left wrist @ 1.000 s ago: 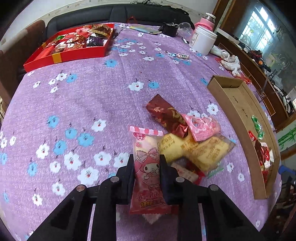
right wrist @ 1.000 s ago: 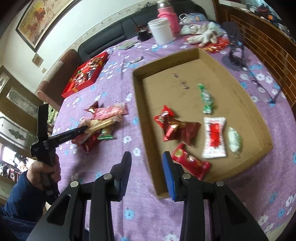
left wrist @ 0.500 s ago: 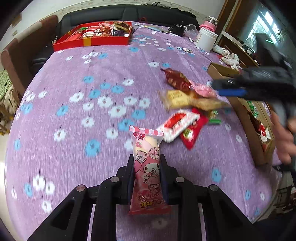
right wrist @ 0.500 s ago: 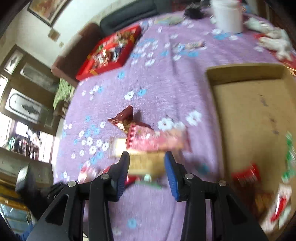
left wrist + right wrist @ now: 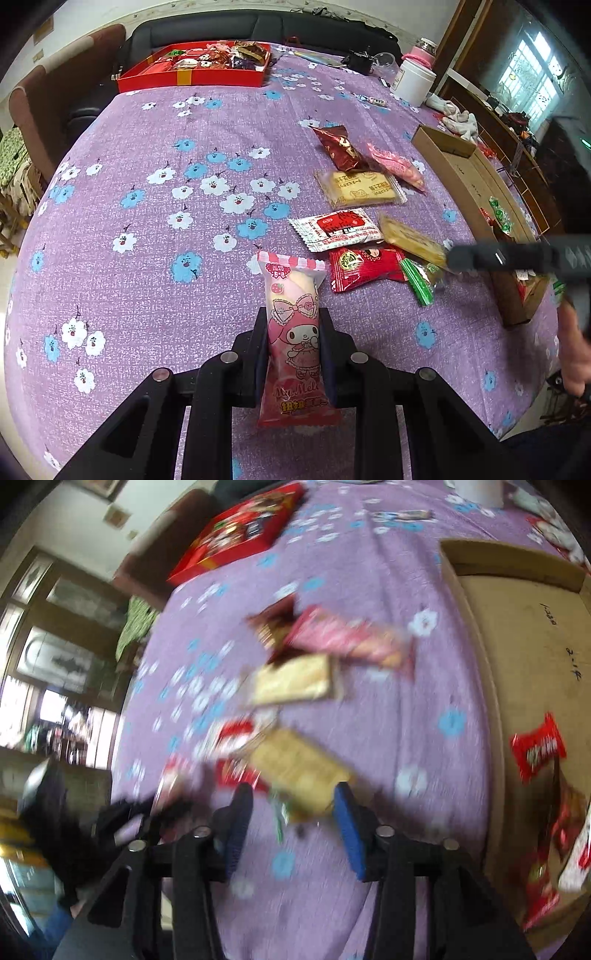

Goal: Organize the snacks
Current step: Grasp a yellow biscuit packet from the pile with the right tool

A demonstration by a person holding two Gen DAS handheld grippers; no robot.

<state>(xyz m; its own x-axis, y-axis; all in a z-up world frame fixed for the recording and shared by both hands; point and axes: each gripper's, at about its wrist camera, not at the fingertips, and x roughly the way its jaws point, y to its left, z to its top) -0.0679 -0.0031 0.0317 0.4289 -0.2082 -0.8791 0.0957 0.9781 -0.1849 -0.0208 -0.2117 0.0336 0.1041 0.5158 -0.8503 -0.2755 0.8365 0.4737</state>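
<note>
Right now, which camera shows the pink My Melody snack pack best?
The left wrist view: the pink My Melody snack pack sits sharp and centred, clamped in the left tongs. The right wrist view is motion-blurred and does not show it clearly.

Left wrist view looks steeply down along its fingers from the near table edge, facing the sofa (image 5: pixel 258 26). Right wrist view, blurred, sits closer above the snack pile (image 5: pixel 295 686). Both share the pile, red tray (image 5: pixel 192 75) and cardboard box (image 5: pixel 517 635).

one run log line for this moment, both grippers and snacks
left gripper: shut on pink snack pack | right gripper: jaws opening over yellow biscuit pack, not gripped | cardboard tray: holds some snacks
</note>
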